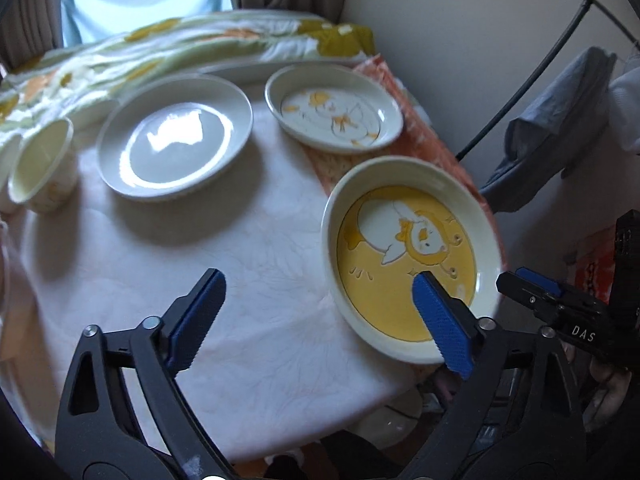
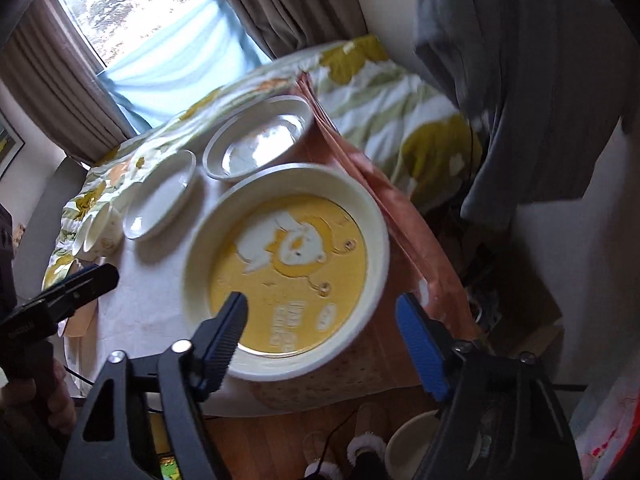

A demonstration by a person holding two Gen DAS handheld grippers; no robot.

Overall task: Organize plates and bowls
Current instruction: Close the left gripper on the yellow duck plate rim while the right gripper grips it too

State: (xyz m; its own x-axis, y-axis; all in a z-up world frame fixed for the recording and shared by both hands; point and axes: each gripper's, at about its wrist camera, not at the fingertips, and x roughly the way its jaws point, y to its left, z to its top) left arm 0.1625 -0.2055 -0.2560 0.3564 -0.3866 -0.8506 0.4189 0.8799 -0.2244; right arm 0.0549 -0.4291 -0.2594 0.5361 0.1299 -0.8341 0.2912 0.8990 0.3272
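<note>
yellow cartoon plate (image 1: 412, 256) with cream rim, plain white plate (image 1: 176, 140), floral green-yellow cloth (image 1: 160, 44)

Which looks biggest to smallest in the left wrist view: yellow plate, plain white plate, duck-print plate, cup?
1. Yellow plate, though it sits nearest the camera, which inflates it.
2. Plain white plate, close behind; true order of these two is unsure.
3. Duck-print plate, farther away.
4. Cup.

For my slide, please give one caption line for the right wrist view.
Open right gripper poised over the yellow plate at the table edge, jaws straddling its near rim.
</note>
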